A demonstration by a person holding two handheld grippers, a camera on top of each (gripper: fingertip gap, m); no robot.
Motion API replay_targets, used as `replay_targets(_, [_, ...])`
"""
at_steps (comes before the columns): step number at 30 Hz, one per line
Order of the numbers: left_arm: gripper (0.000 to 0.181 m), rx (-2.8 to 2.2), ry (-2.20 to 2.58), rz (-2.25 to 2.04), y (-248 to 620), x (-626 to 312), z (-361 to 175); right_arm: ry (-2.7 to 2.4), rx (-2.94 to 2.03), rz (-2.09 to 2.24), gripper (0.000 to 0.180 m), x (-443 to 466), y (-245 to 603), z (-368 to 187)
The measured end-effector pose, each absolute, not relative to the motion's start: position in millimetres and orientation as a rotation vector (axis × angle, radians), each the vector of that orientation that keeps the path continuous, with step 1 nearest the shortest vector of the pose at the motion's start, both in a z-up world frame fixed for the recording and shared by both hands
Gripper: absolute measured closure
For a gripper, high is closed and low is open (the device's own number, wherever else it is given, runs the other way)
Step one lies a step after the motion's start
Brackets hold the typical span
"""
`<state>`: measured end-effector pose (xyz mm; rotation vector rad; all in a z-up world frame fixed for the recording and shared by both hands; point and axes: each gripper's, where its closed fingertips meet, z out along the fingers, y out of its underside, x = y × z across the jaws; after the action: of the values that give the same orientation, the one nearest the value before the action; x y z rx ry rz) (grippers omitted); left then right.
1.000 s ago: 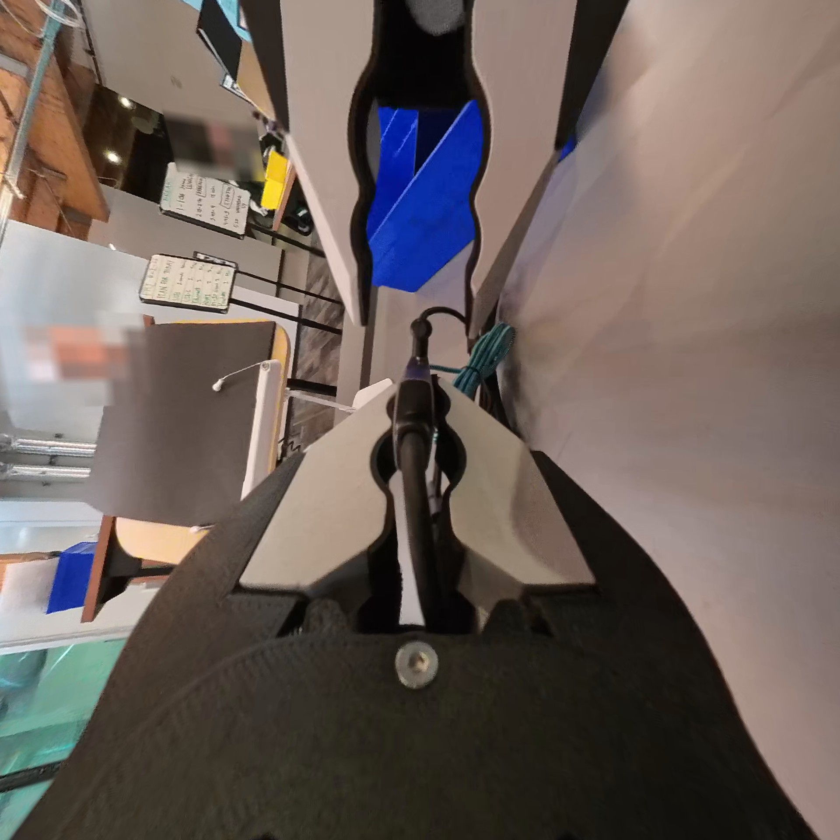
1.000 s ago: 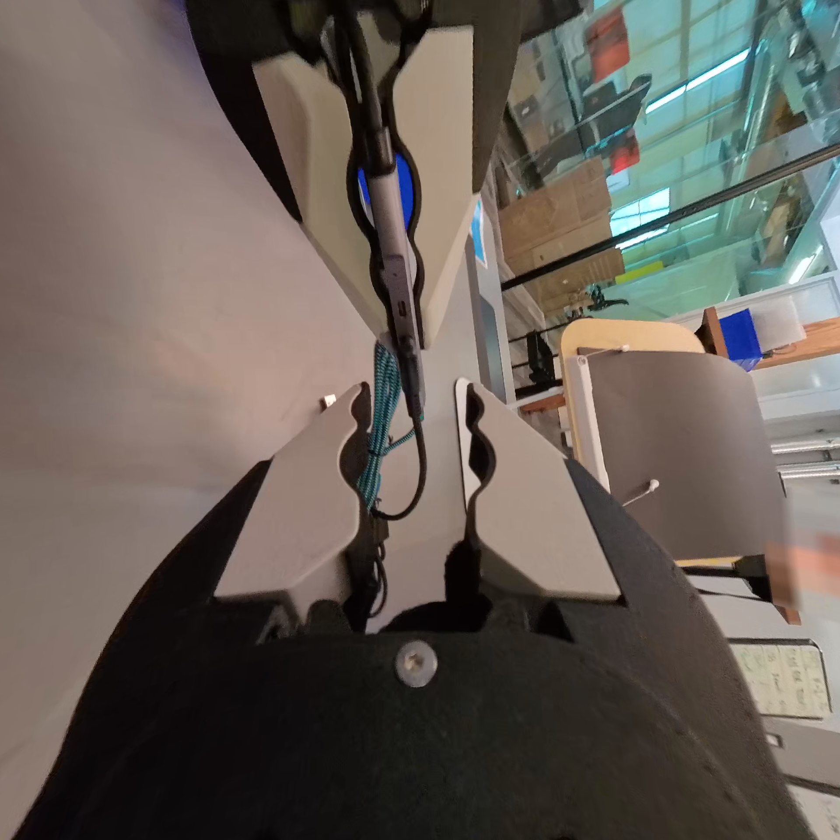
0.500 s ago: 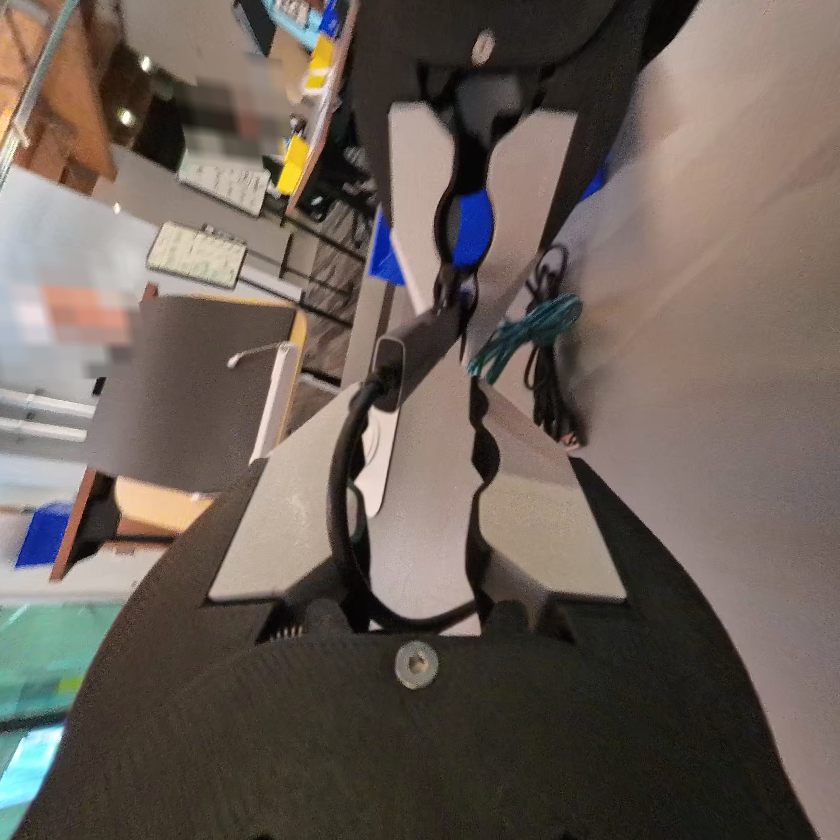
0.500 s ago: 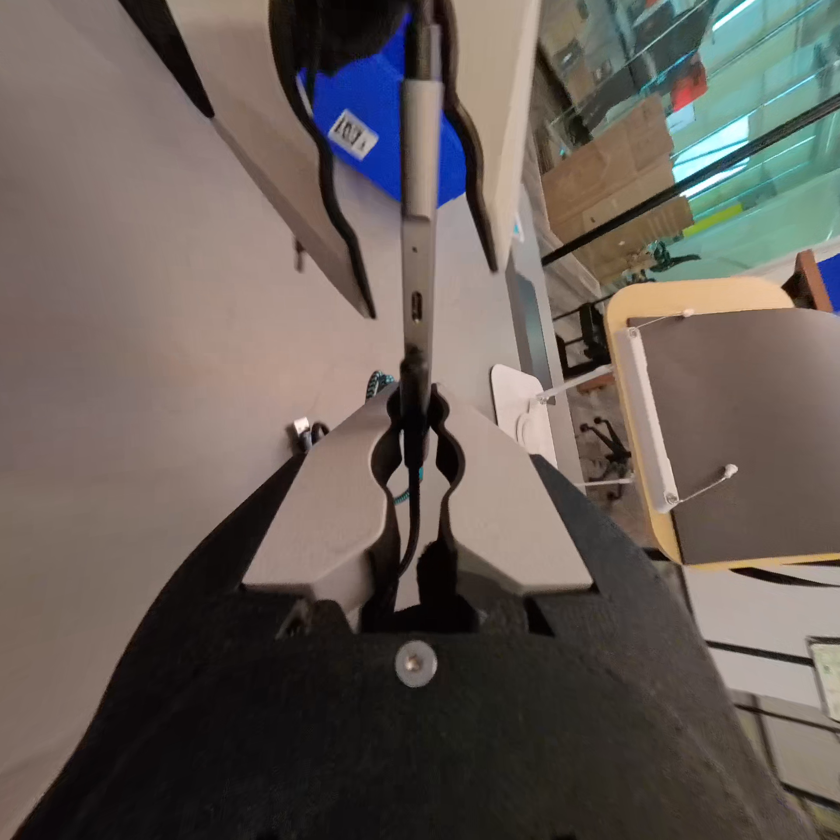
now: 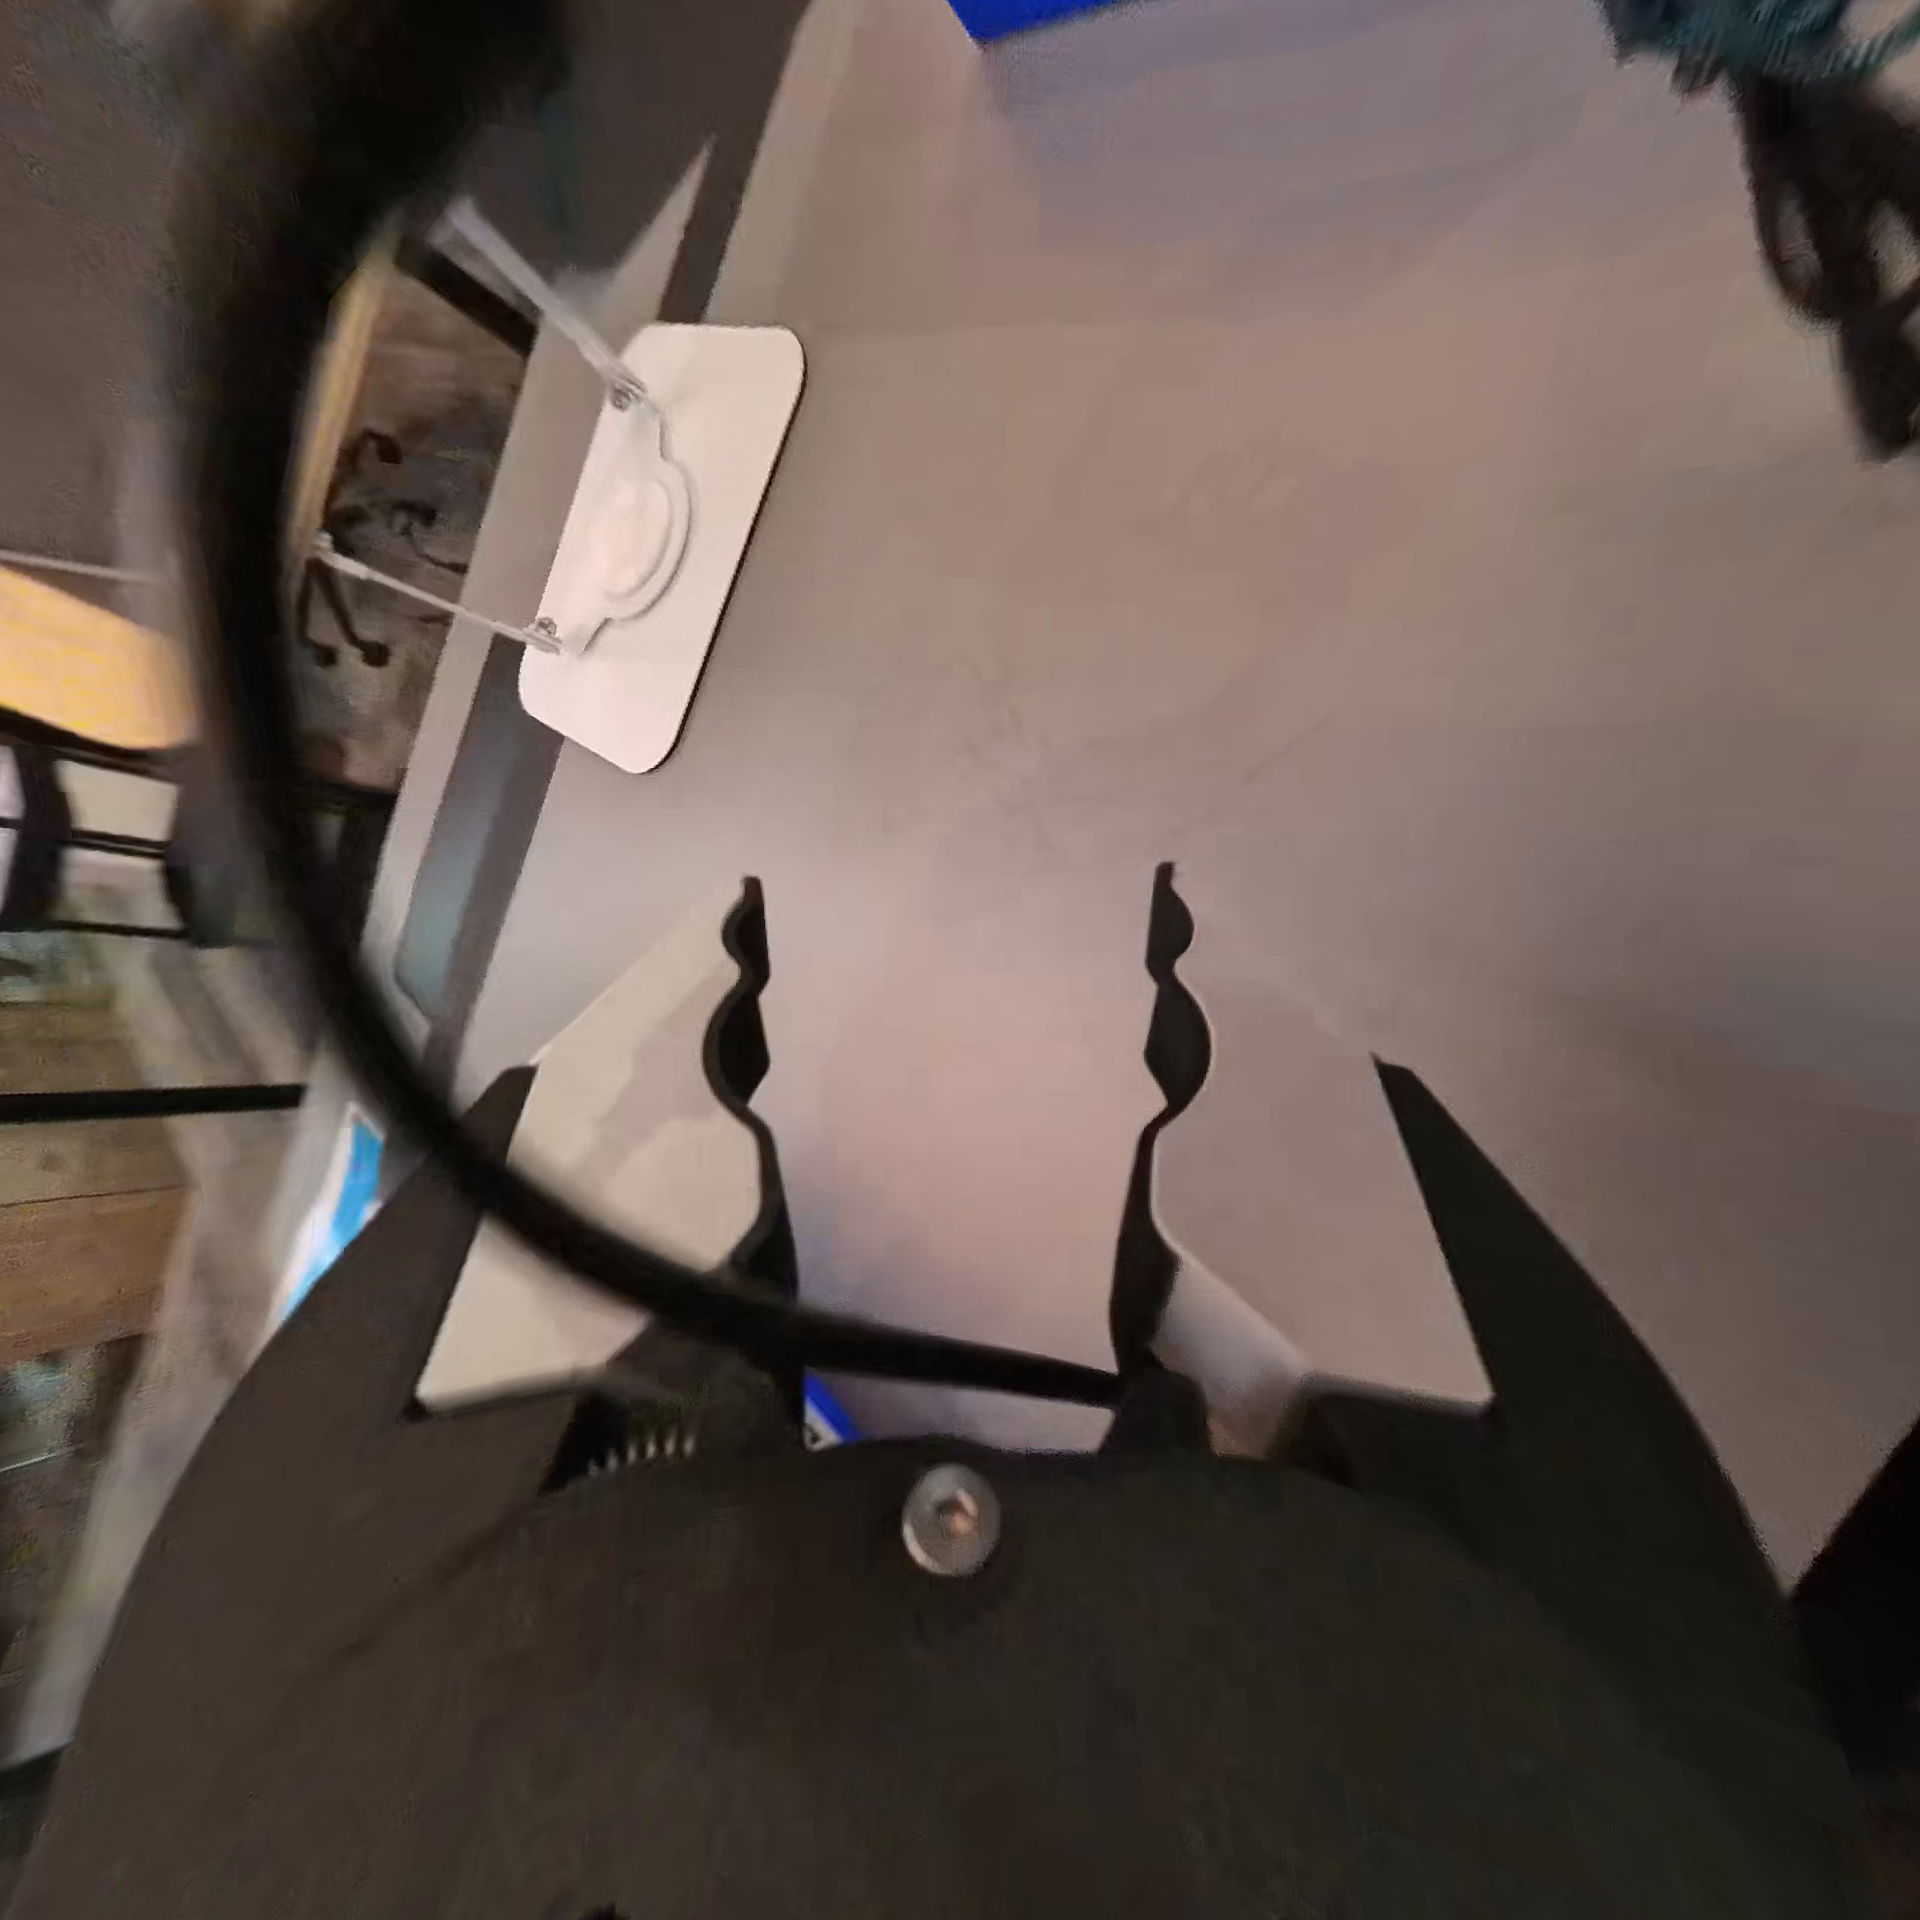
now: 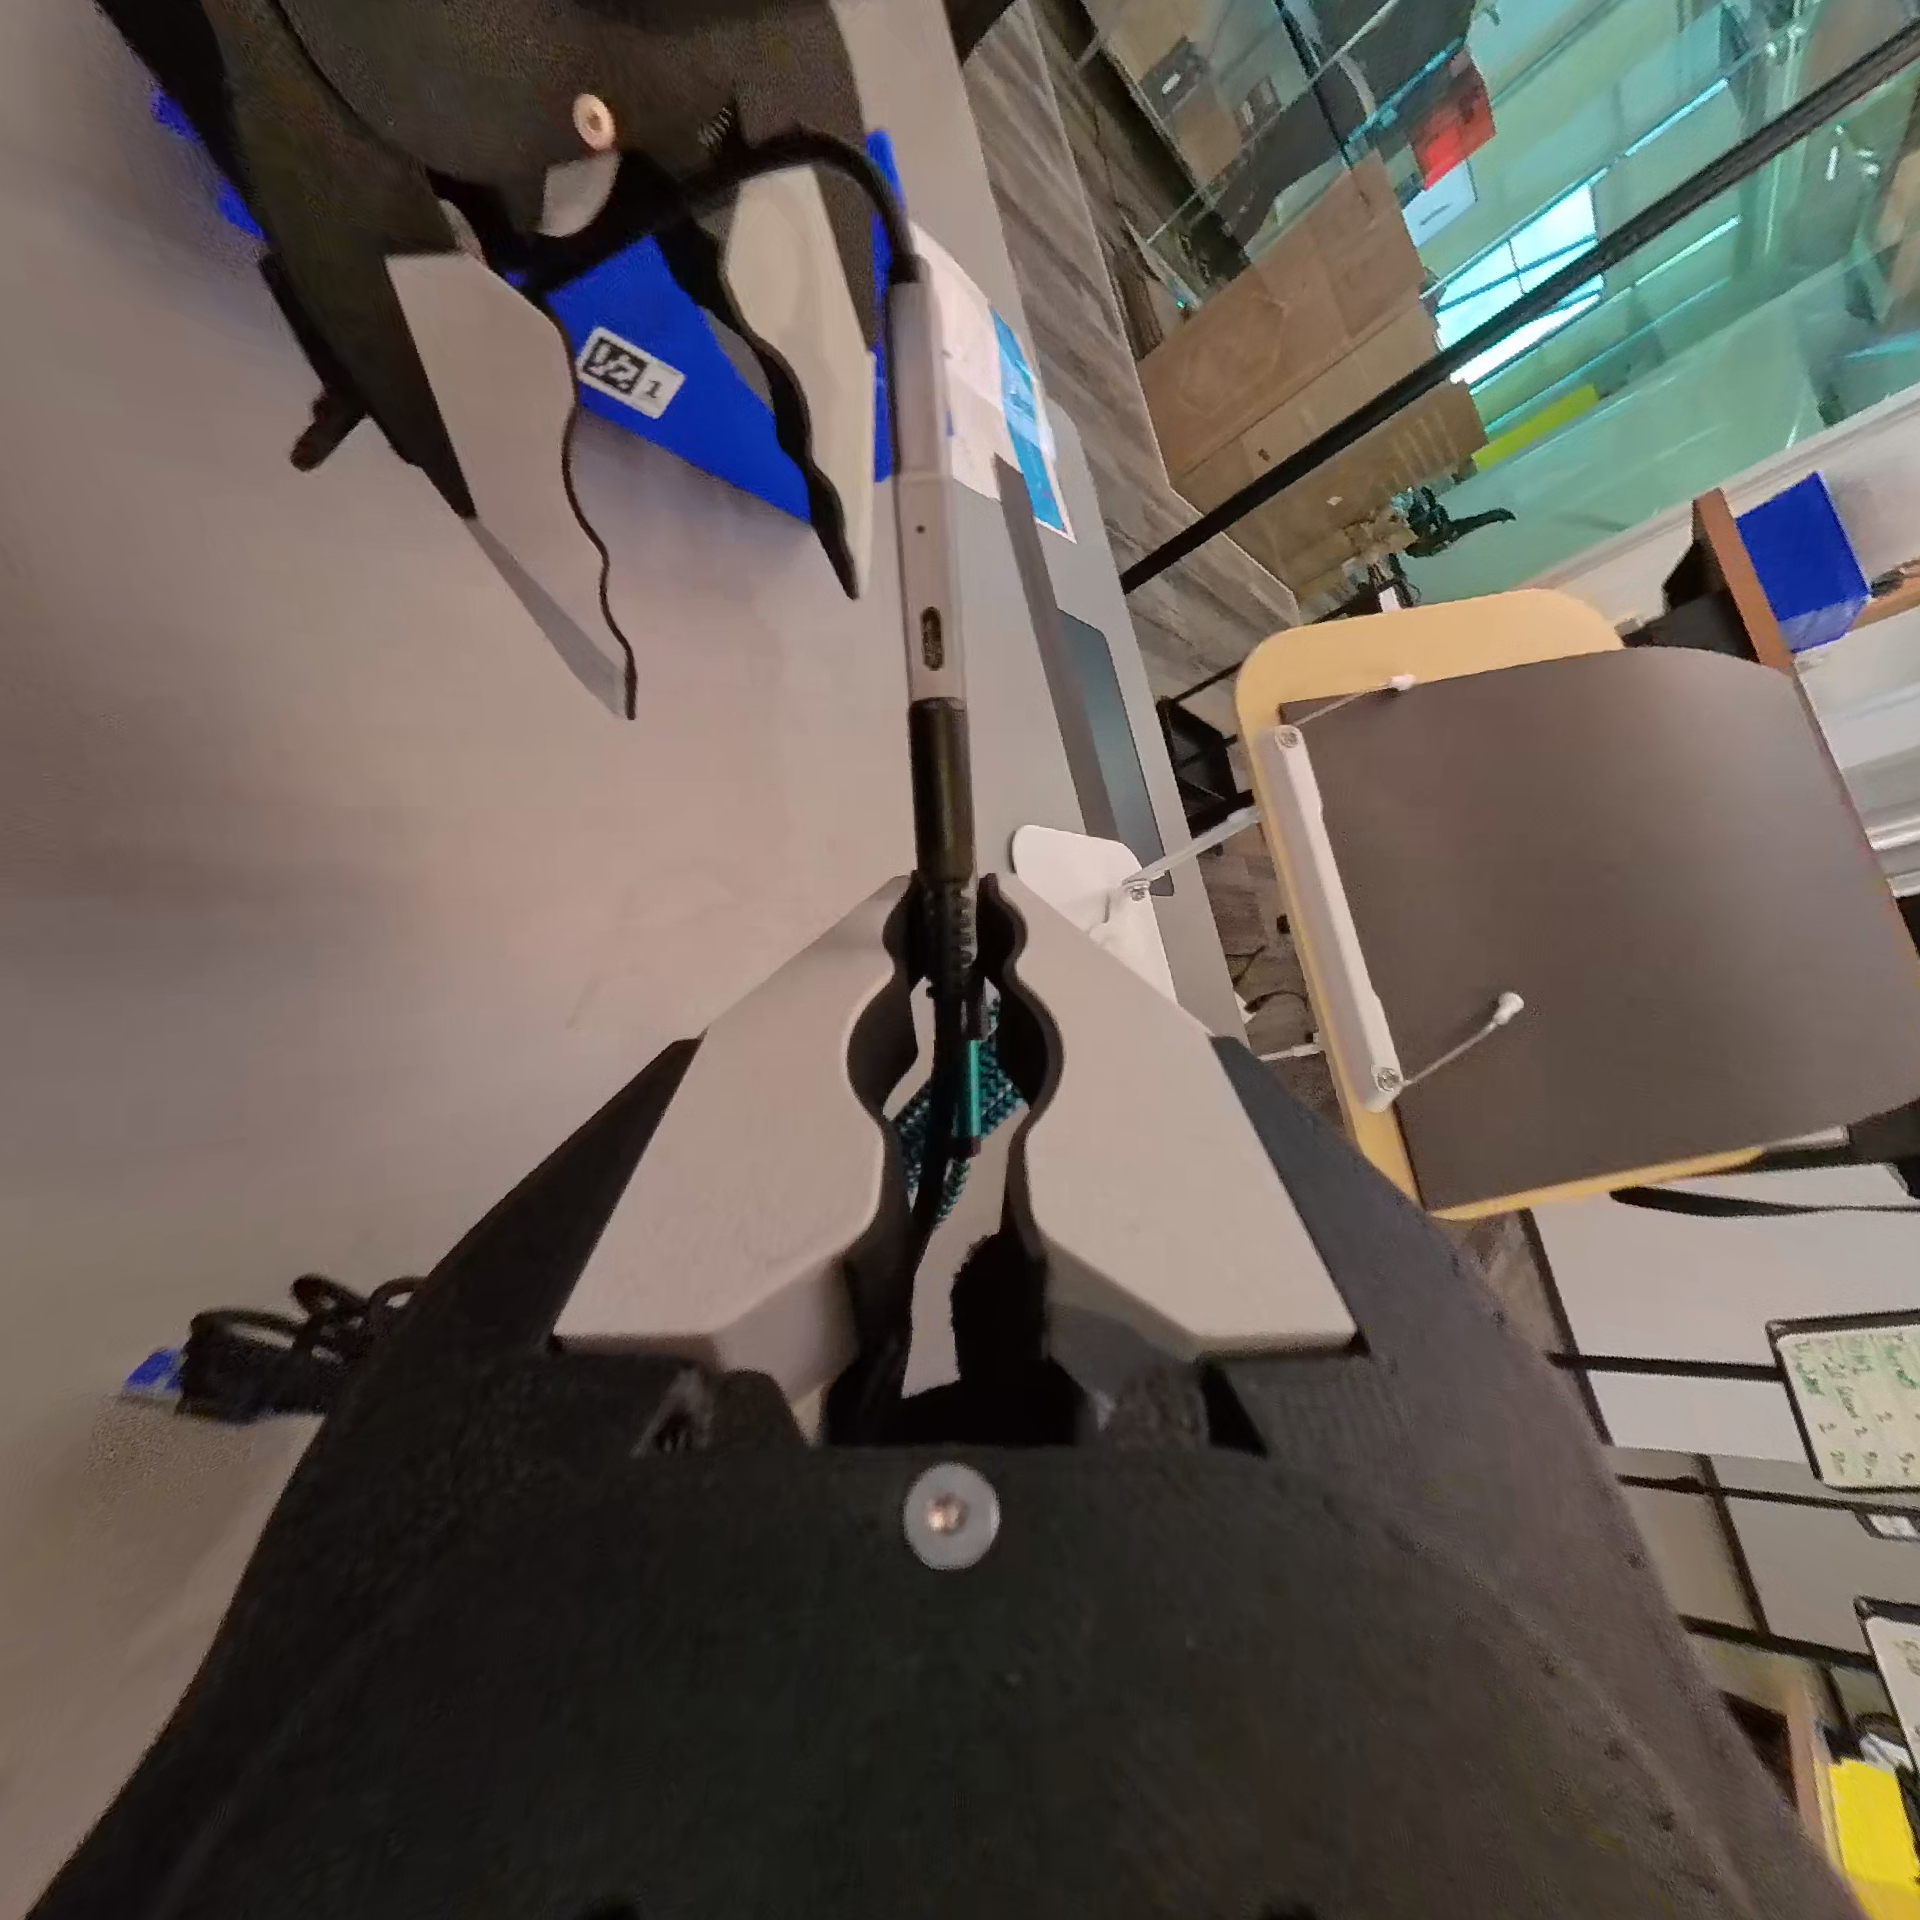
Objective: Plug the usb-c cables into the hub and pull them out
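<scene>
Hub (image 6: 923,540) hanging off plug pinched in right claw (image 6: 951,914), left claw (image 5: 961,1039) spread wide, empty, near table edge (image 5: 468,831)

The right gripper (image 6: 951,904) is pinched closed on the black plug (image 6: 940,790) of a usb-c cable, just where the plug meets its ribbed strain relief. That plug sits in the end of the slim grey hub (image 6: 920,540), which stands out straight beyond the fingertips, clear of the grey table (image 6: 312,831). Behind the fingers a teal braided cable (image 6: 971,1107) shows through the gap. Farther off, the left gripper (image 6: 727,623) hangs with its fingers spread wide, the hub just beside one of them. The hub's own black lead (image 6: 831,161) curls across its base. A blue bin (image 6: 686,416) lies behind it.
</scene>
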<state>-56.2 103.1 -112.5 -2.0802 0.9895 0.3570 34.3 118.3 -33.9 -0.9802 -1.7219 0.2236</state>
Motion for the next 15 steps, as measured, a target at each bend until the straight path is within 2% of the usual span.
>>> replay_targets(1, [0.106,-2.085,0.955,0.236,100,-52,-110,-1.708,-0.995,0.221,0.172,36,122,-29])
replay_targets(3, [0.117,-2.057,0.863,-0.077,90,-36,-94,-1.685,-1.022,0.210,0.173,40,131,-21])
replay_targets(4, [0.113,-2.035,0.827,-0.216,86,-29,-85,-1.686,-1.017,0.218,0.173,42,133,-18])
replay_targets(11, [0.063,-1.791,0.562,-0.964,70,-25,-20,-1.637,-1.106,0.142,0.174,52,161,-18])
replay_targets(15, [0.047,-1.743,0.496,-1.027,76,-45,-18,-1.591,-1.127,0.224,0.173,56,161,-12])
